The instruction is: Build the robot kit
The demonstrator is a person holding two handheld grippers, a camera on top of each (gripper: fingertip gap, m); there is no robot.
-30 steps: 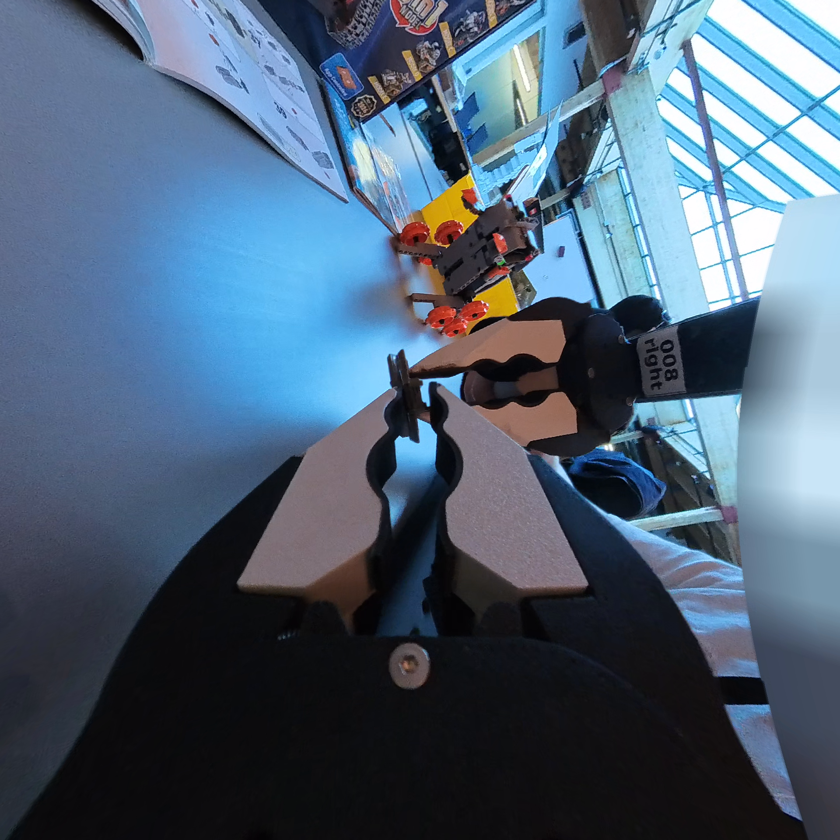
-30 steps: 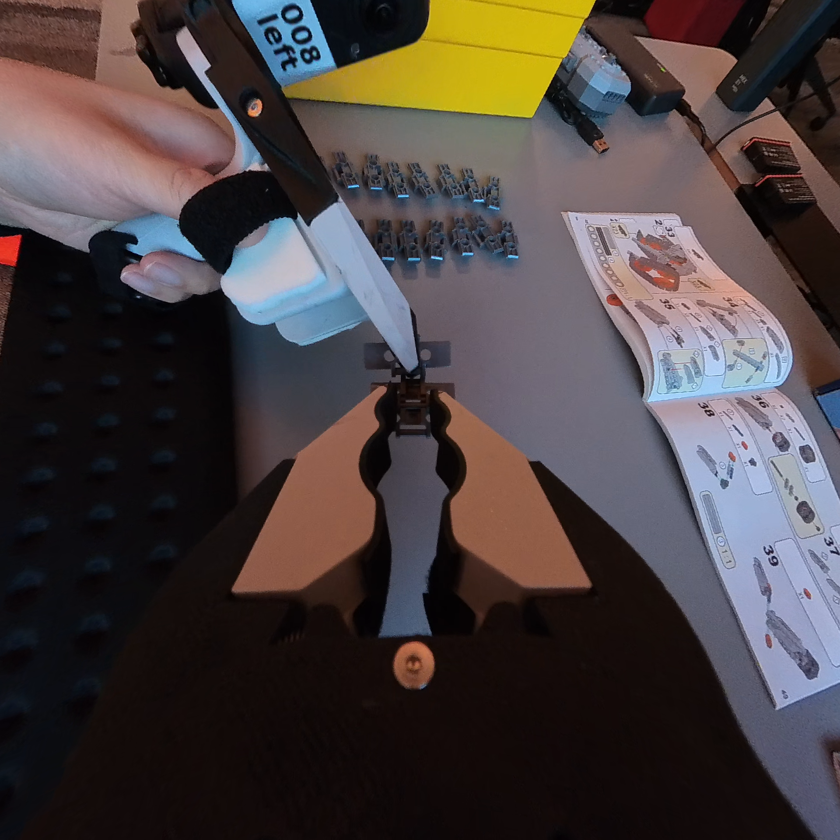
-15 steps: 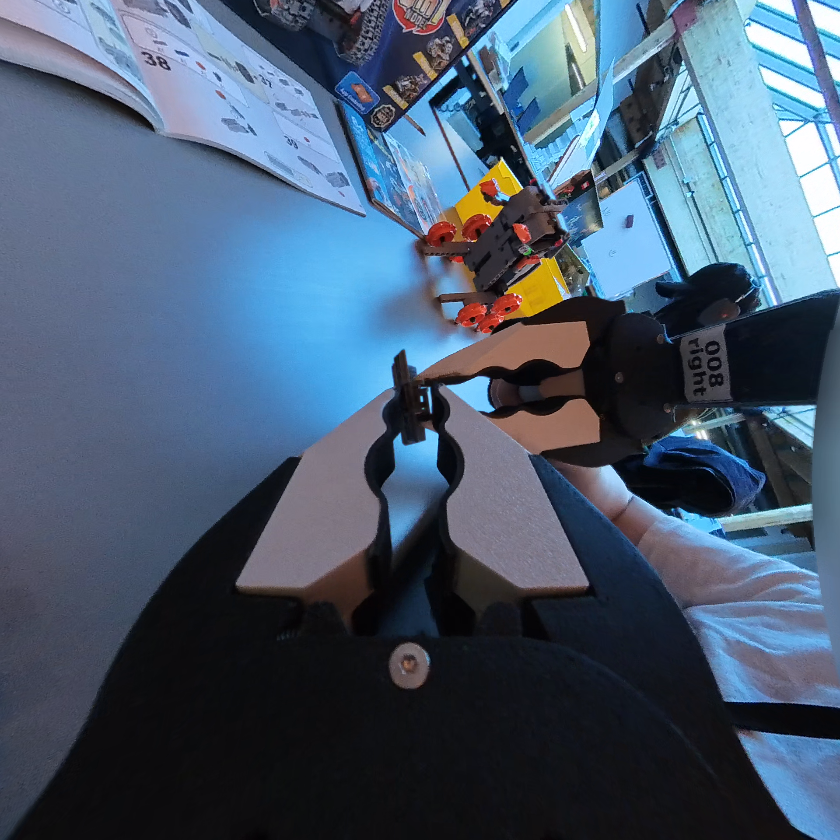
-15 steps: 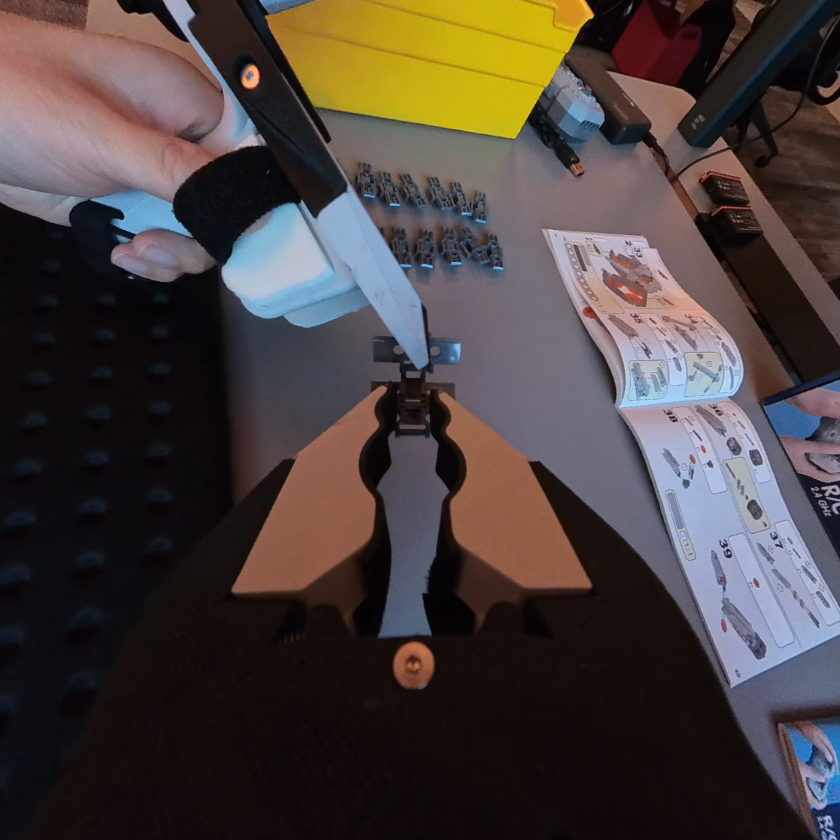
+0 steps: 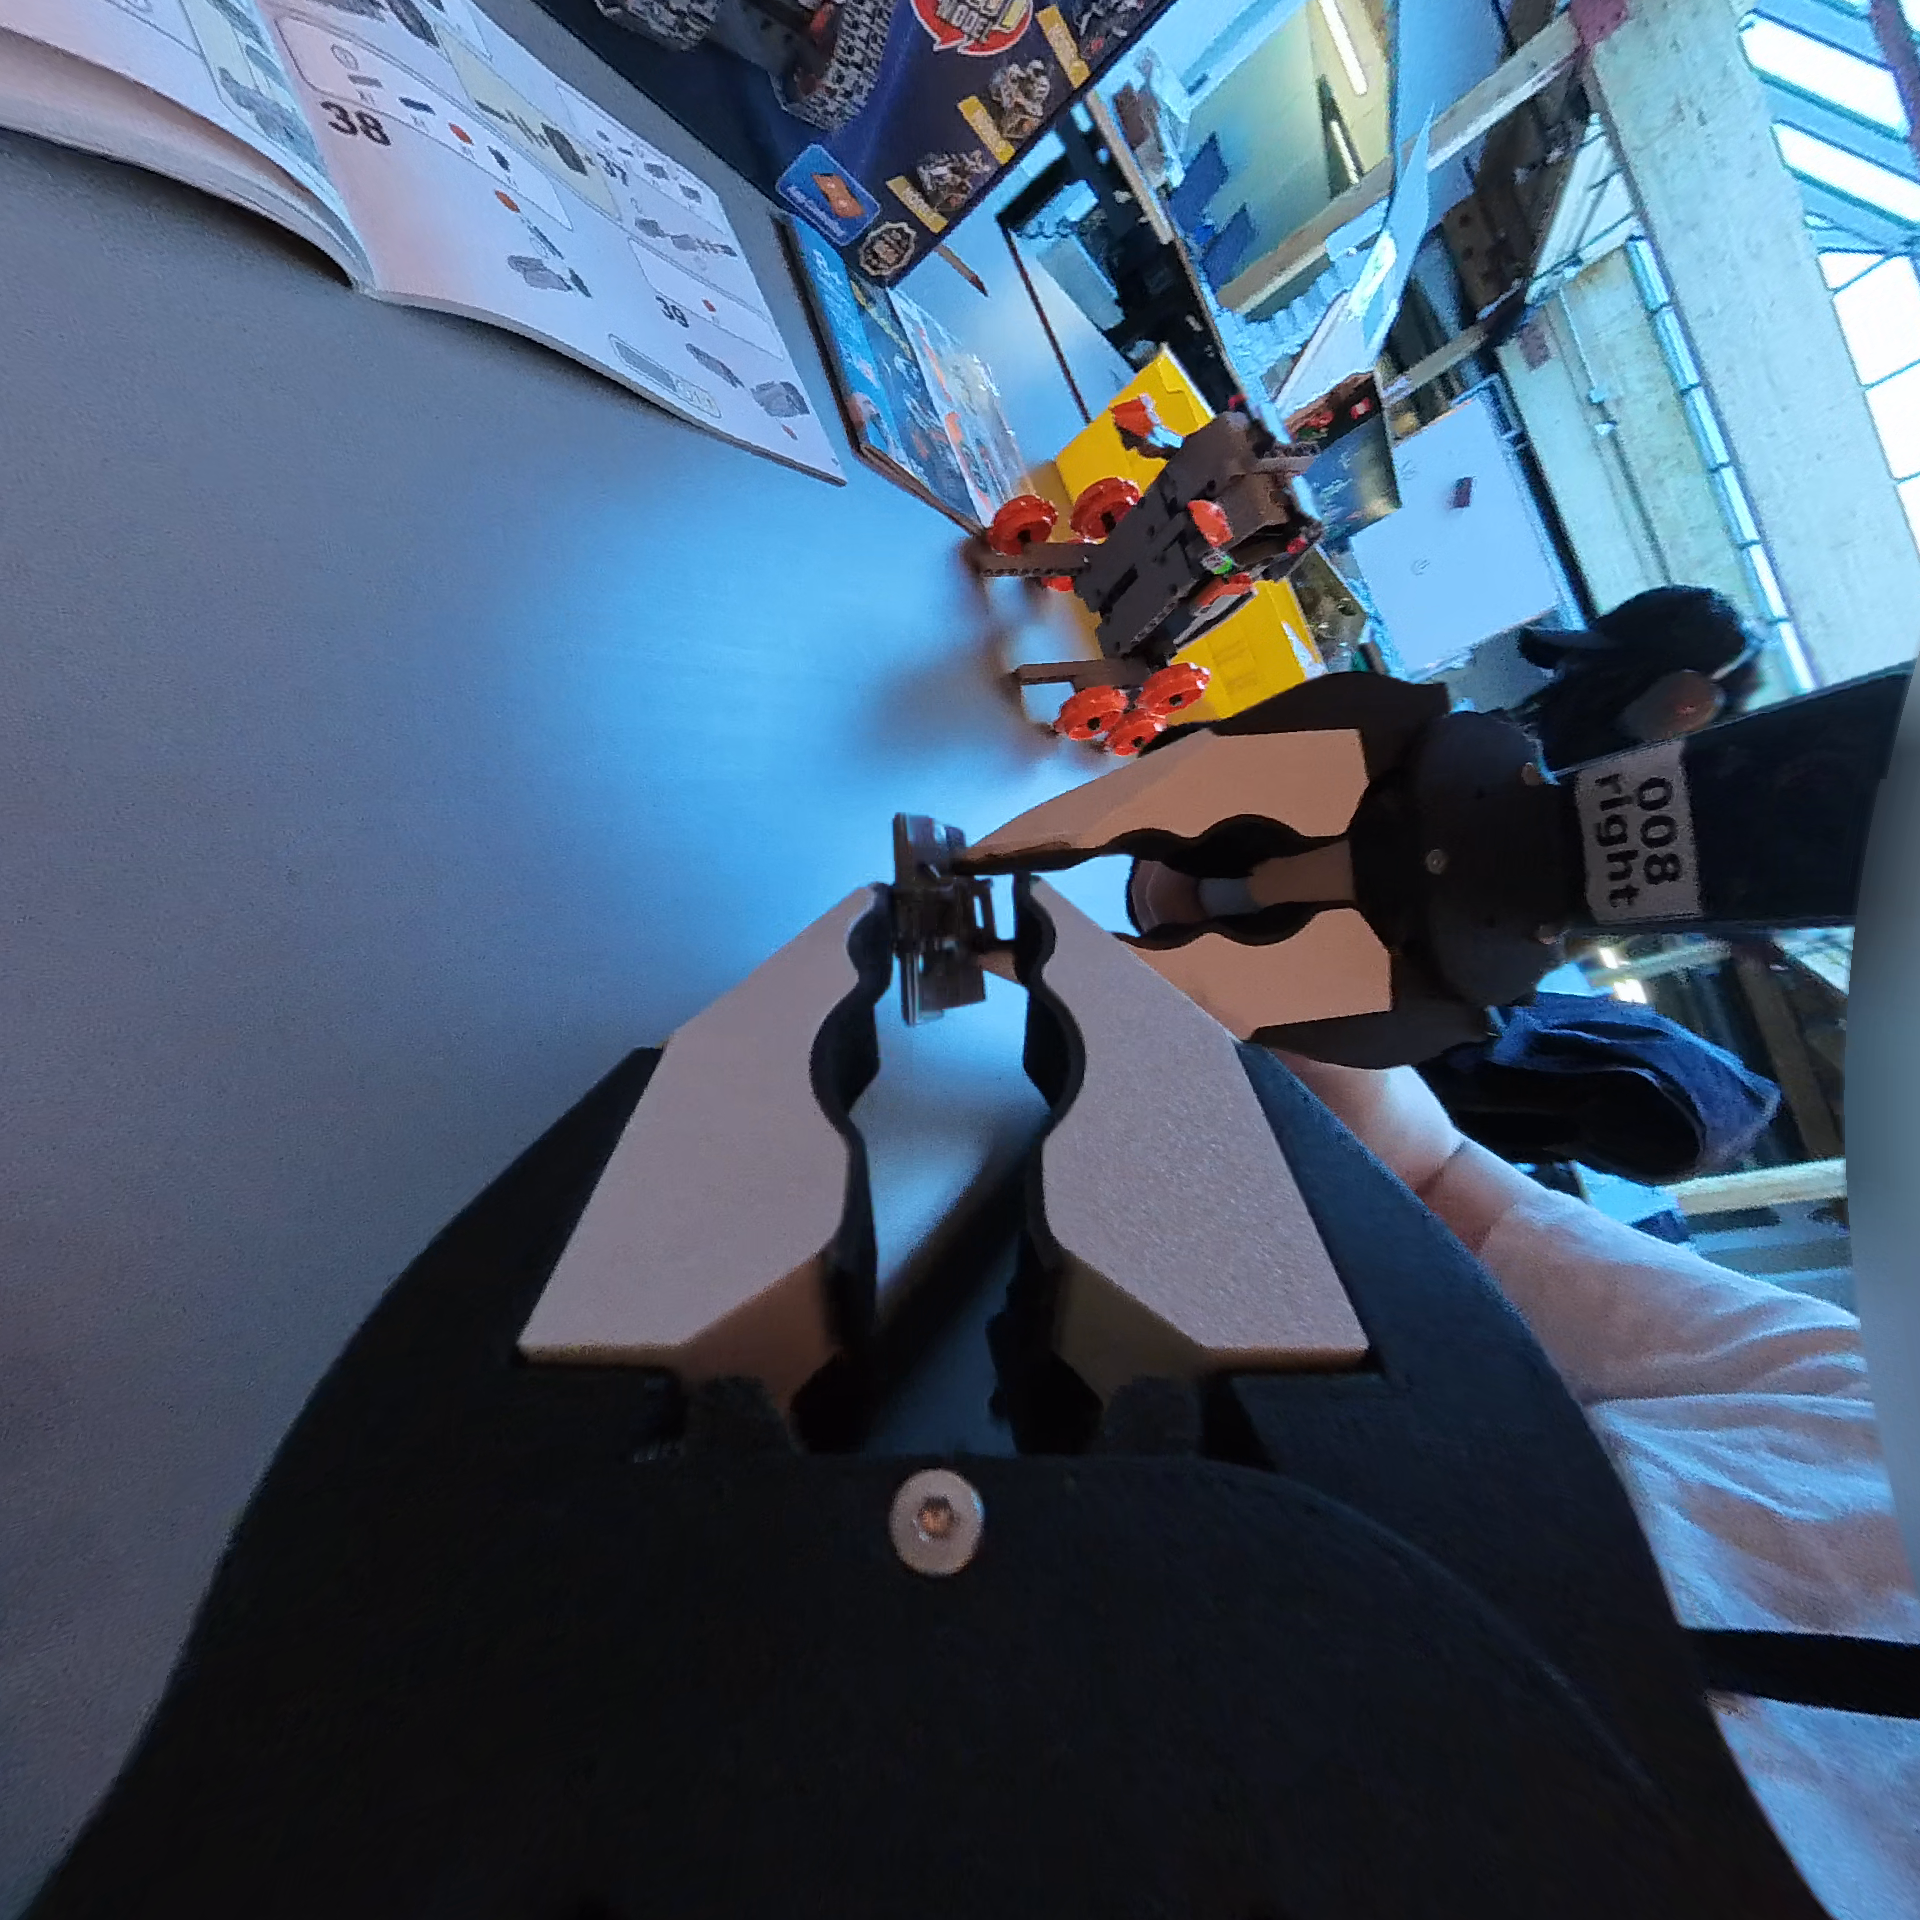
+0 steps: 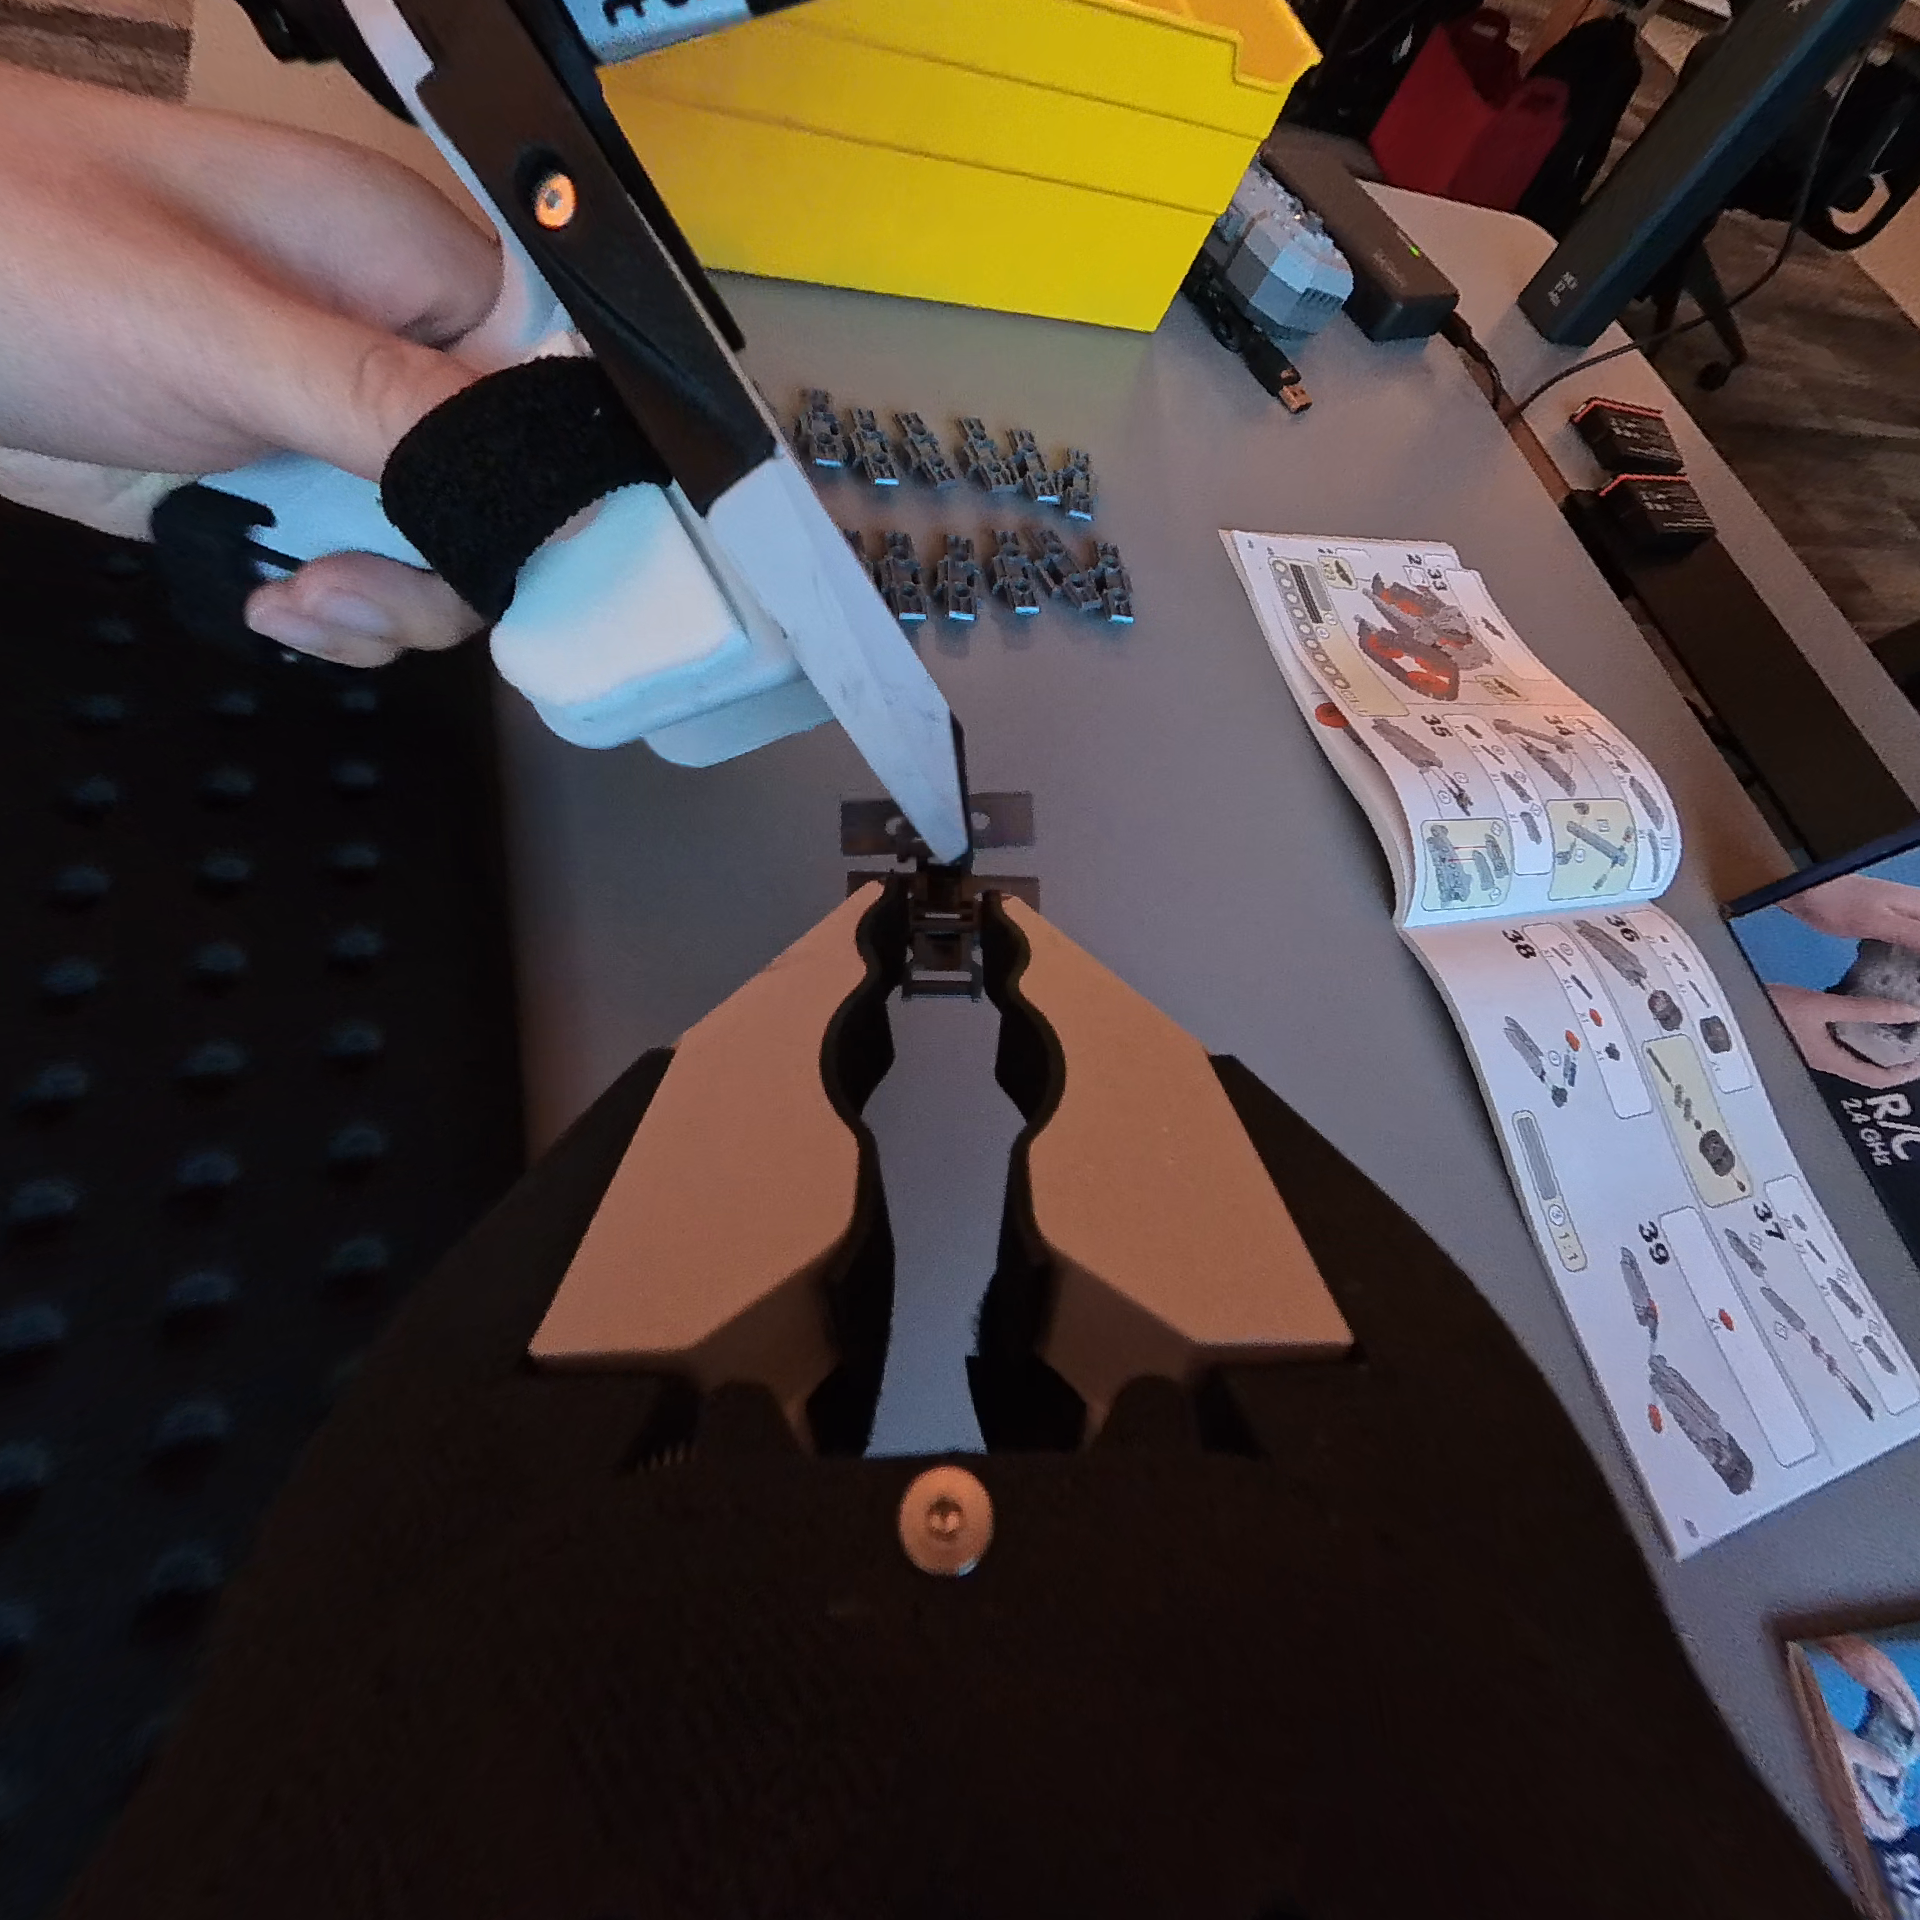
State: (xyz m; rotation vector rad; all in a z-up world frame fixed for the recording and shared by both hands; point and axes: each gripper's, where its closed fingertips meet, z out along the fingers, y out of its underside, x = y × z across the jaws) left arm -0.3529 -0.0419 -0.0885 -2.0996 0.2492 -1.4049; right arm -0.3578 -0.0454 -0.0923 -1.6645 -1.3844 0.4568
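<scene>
left gripper (image 5: 940, 904) pinches a small grey track piece (image 5: 932, 935) mid-frame | right gripper (image 6: 940, 914) pinches its own small link (image 6: 941, 945), joined there | tiny, light, stiff plastic, best squeezed on flat sides | spare links (image 6: 966, 520) upper middle, booklet (image 6: 1558, 987) right

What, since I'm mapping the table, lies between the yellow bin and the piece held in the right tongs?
Two rows of small grey parts on the table, in the right wrist view; the left tongs cross above them to the piece.
</scene>
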